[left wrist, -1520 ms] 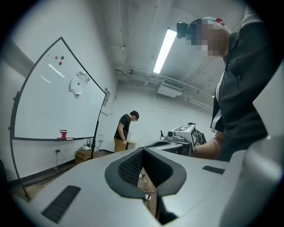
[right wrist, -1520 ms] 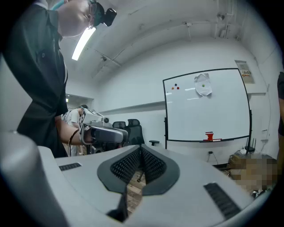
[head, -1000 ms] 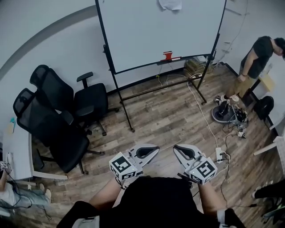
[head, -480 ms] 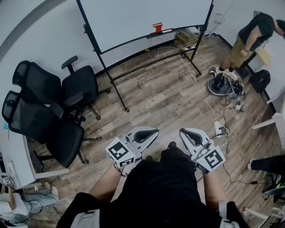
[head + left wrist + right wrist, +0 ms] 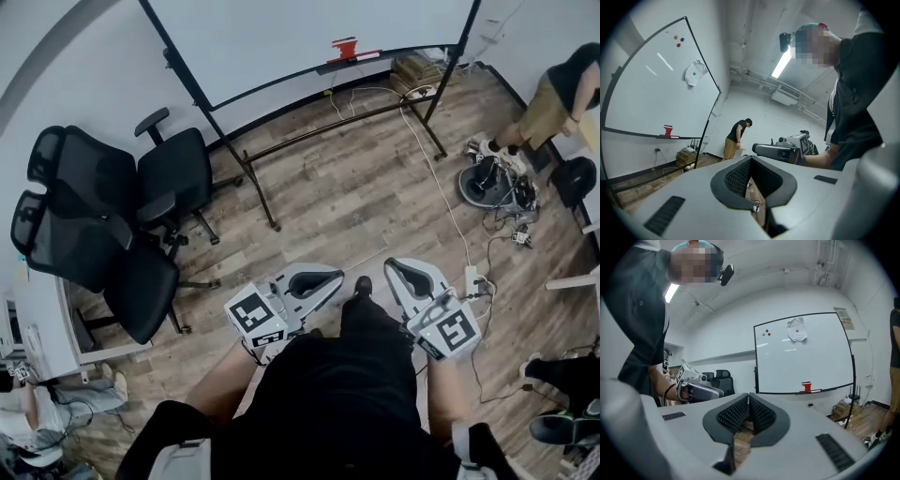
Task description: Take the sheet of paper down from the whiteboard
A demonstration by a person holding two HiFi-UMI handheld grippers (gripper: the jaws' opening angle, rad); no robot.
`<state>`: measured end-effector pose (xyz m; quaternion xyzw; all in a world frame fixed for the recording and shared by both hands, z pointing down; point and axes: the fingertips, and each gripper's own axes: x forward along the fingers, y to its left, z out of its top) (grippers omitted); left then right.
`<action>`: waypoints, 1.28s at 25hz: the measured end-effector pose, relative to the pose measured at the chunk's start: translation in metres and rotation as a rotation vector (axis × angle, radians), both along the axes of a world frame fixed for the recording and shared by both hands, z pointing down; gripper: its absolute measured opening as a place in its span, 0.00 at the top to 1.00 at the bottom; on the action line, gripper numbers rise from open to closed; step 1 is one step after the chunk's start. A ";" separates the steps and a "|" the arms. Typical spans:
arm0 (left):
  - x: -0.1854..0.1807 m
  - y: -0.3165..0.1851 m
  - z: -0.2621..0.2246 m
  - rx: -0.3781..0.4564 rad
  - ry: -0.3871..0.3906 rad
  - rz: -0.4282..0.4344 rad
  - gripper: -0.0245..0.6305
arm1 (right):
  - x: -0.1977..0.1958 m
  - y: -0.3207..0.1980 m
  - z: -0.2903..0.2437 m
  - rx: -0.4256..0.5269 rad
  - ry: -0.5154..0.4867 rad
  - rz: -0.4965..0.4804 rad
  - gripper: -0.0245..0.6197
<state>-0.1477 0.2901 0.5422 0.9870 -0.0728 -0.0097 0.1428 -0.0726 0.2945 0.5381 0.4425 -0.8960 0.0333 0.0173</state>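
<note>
Left gripper (image 5: 323,278) & right gripper (image 5: 398,272) are held low, close in front of the person's body, side by side and level, both pointing twd the whiteboard (image 5: 309,37). Both are empty. The left's jaws are pressed together w/ nothing btwn. The right's are the same, pads meeting, only floor showing thru the gap under them.

Wood floor (image 5: 328,206) runs ahead. A white power strip (image 5: 472,278) lies just beside the right gripper, its white cable (image 5: 441,187) trailing off twd the board's right leg. A group of black office chairs (image 5: 103,225) stands at left, near the wall.

The whiteboard stands on a black frame. A red item (image 5: 344,47) sits on the tray along its bottom edge.

The sheet of paper (image 5: 797,336) is up on the board, near the top edge, approx mid-width. It looks crumpled and is pinned by a green magnet (image 5: 693,73). It's well apart from both grippers. Small coloured magnets (image 5: 765,333) sit near the board's top left corner.

A cardboard stack (image 5: 417,67) lies by the wall behind the board's right leg. Further right is a round black base w/ gear (image 5: 492,183) on the floor. A second person (image 5: 562,94) stands bent fwd just beyond it.
</note>
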 end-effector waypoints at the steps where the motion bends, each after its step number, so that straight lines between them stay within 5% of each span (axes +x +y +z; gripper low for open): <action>1: 0.010 -0.009 -0.001 -0.016 0.015 0.005 0.95 | 0.008 -0.012 0.001 0.001 0.003 -0.010 0.93; 8: 0.085 -0.079 -0.034 -0.089 0.133 -0.013 0.95 | 0.080 -0.088 -0.014 0.011 0.000 -0.103 0.93; 13: 0.123 -0.129 -0.044 -0.020 0.047 -0.141 0.95 | 0.120 -0.136 -0.019 0.032 -0.011 -0.179 0.93; 21: 0.126 -0.196 -0.057 0.044 -0.039 -0.230 0.95 | 0.104 -0.188 -0.021 0.046 -0.071 -0.270 0.93; 28: 0.124 -0.263 -0.056 0.062 0.042 -0.204 0.95 | 0.126 -0.252 -0.018 0.029 -0.063 -0.136 0.93; 32: 0.118 -0.311 -0.052 0.057 0.080 -0.192 0.95 | 0.115 -0.297 -0.021 0.025 -0.004 -0.157 0.93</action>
